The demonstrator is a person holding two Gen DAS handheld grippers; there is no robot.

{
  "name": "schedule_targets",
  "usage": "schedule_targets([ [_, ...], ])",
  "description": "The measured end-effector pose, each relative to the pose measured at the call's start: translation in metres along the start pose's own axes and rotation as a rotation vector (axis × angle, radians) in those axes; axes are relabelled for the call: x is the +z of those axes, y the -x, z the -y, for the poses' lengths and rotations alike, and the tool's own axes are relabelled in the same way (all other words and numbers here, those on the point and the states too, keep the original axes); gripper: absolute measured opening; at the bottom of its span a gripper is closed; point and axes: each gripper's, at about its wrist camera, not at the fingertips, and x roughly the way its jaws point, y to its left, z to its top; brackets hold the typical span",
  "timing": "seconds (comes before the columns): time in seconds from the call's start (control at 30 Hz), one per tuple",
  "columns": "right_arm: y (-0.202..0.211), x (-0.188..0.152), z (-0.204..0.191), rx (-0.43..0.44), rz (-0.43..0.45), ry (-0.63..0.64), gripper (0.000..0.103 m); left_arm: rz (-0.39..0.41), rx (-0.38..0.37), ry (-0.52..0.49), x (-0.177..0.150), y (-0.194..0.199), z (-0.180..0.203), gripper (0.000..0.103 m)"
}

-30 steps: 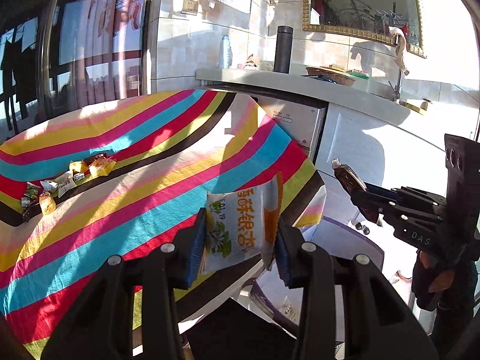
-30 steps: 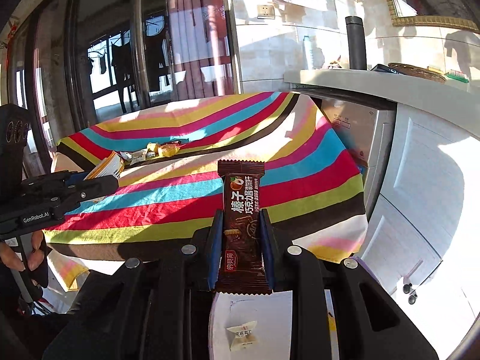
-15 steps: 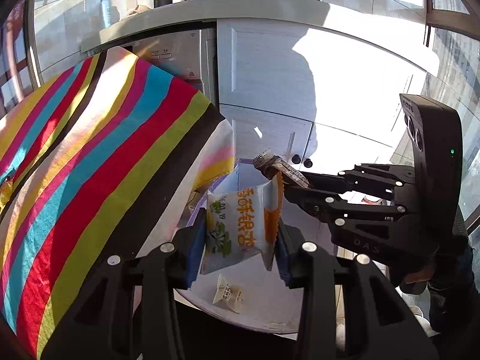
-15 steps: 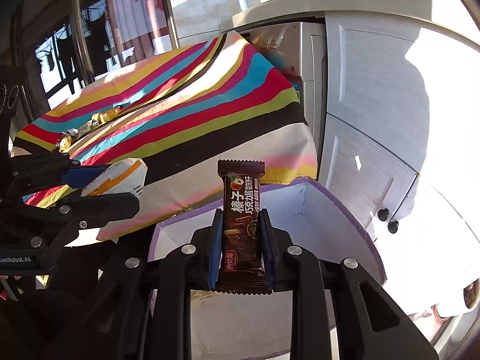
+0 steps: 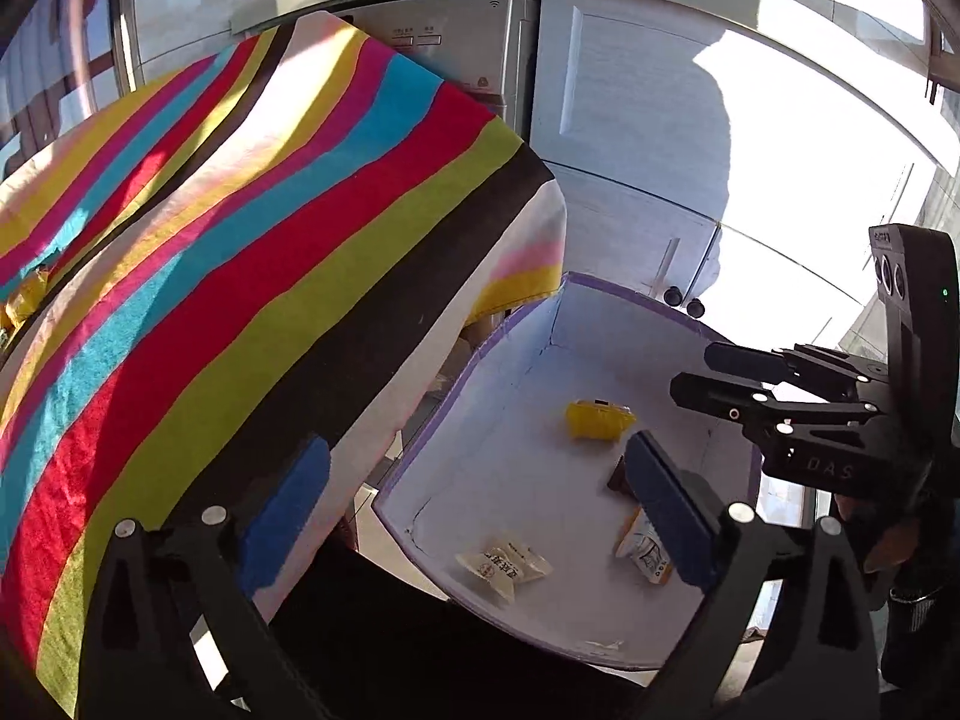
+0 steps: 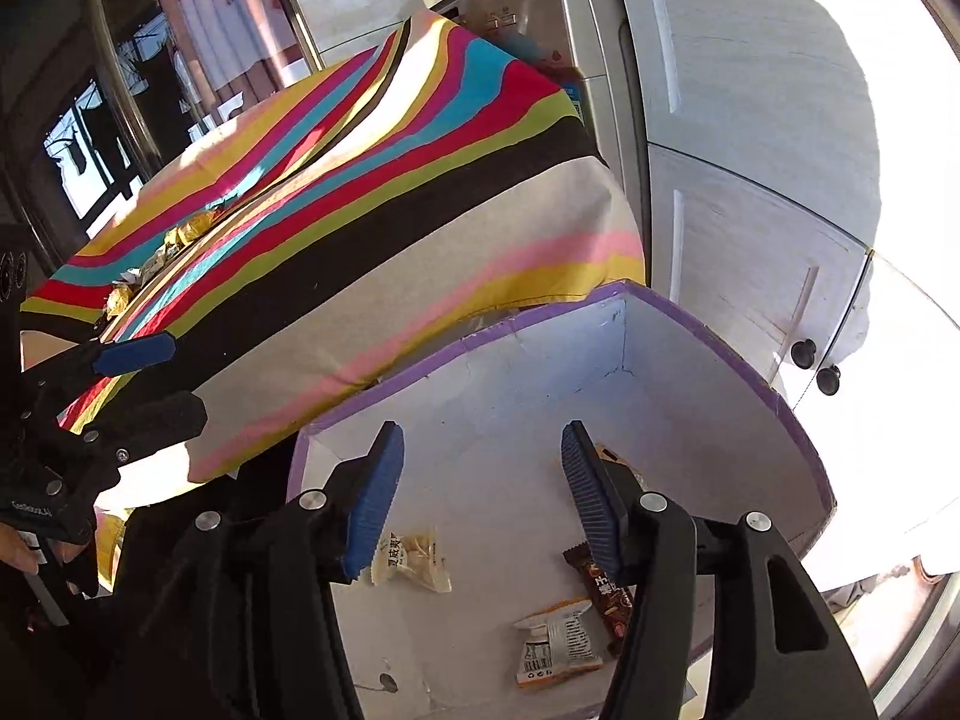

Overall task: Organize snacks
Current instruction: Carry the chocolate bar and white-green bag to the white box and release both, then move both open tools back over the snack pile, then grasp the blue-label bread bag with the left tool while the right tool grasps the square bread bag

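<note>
1. while both sets of jaws gape empty, left gripper (image 5: 474, 501) and right gripper (image 6: 480, 495) hang over one purple-rimmed white cardboard box (image 6: 708, 336).
2. four wrapped snacks lie inside: yellow packet (image 5: 597, 420), brown chocolate bar (image 6: 606, 591), orange-white pouch (image 6: 558, 639), pale candy bag (image 6: 411, 558).

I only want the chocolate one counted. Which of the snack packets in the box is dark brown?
The long narrow bar lying beside the right hand-held gripper's right finger. The other packets are pale or yellow: a cream one, a white-and-orange one, a yellow one.

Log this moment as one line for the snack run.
left gripper: open, empty | right gripper: open, empty | box: holds chocolate bar, orange-white packet, pale packet | more snacks on striped table
</note>
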Motion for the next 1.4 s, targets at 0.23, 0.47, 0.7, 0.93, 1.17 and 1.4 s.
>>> schedule_targets([
  [0.23, -0.015, -0.003, -0.044, 0.05, -0.054, 0.09, 0.083, 0.044, 0.135, 0.126, -0.012, 0.036, -0.071, 0.1],
  [0.47, -0.019, 0.011, -0.118, 0.1, -0.069, 0.272, 0.087, 0.125, 0.338, 0.34, -0.041, 0.101, -0.184, 0.1],
  [0.7, -0.033, 0.052, -0.201, 0.175, -0.042, 0.394, 0.087, 0.14, 0.537, 0.563, -0.084, 0.152, -0.297, 0.1],
  [0.93, -0.077, 0.08, -0.281, 0.218, -0.063, 0.456, 0.087, 0.113, 0.578, 0.783, -0.11, 0.162, -0.375, 0.1],
  [1.17, -0.121, 0.101, -0.325, 0.258, -0.096, 0.471, 0.087, 0.042, 0.574, 0.823, -0.083, 0.119, -0.435, 0.1],
  [1.4, -0.162, 0.137, -0.348, 0.27, -0.124, 0.47, 0.087, -0.029, 0.613, 0.846, -0.045, 0.086, -0.509, 0.1],
])
